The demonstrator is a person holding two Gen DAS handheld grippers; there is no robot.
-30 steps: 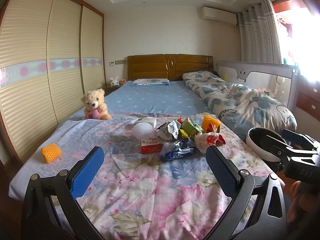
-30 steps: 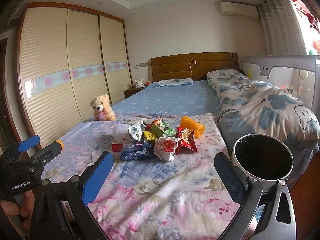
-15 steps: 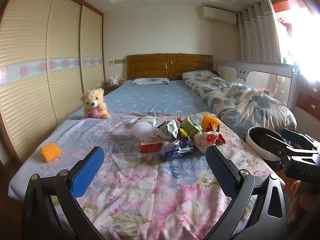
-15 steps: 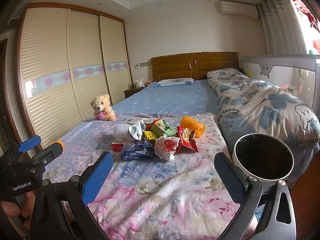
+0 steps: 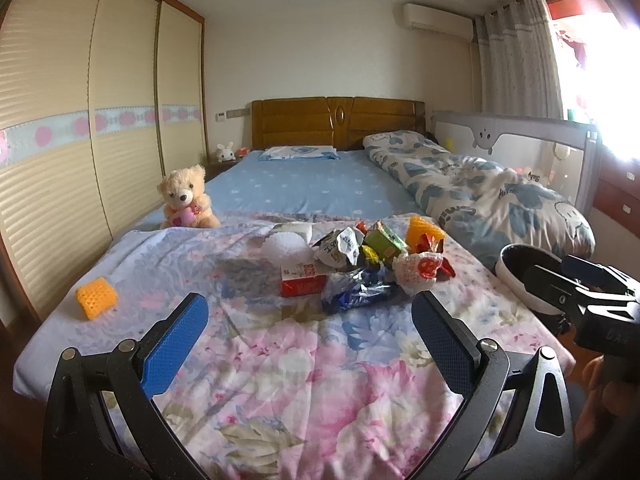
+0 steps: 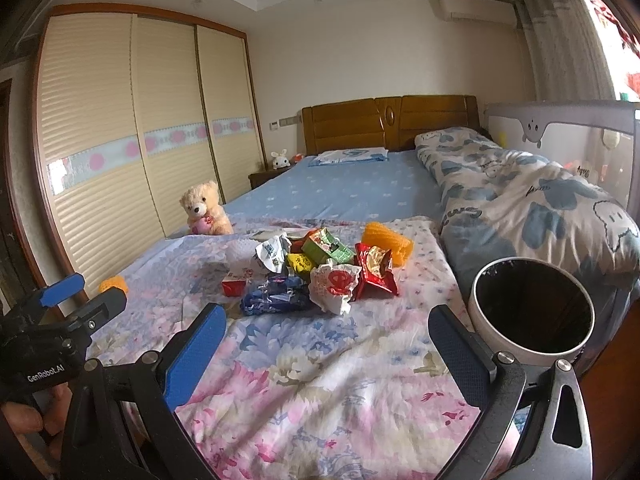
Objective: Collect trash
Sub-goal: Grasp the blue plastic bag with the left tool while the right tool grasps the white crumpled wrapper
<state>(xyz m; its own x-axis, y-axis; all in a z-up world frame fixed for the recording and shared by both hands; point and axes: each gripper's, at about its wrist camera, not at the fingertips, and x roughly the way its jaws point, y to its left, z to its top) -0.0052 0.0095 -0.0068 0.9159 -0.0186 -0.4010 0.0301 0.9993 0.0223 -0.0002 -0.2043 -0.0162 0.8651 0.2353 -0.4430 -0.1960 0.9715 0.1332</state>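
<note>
A pile of trash lies on the floral blanket (image 5: pixel 304 364): a blue foil wrapper (image 5: pixel 356 294) (image 6: pixel 276 298), a red and white carton (image 5: pixel 302 278), a white crumpled wrapper (image 6: pixel 334 286), a red snack bag (image 6: pixel 374 272), a green carton (image 6: pixel 326 250). A white bin (image 6: pixel 530 314) with a black liner stands at the bed's right side; its rim shows in the left wrist view (image 5: pixel 520 276). My left gripper (image 5: pixel 310 322) is open and empty, short of the pile. My right gripper (image 6: pixel 328 338) is open and empty, just left of the bin.
An orange knitted piece (image 5: pixel 97 298) lies at the blanket's left edge, another (image 6: pixel 386 242) behind the pile. A teddy bear (image 5: pixel 185 197) sits at the left. A rolled duvet (image 6: pixel 532 208) runs along the right. Wardrobe doors (image 5: pixel 80 140) line the left wall.
</note>
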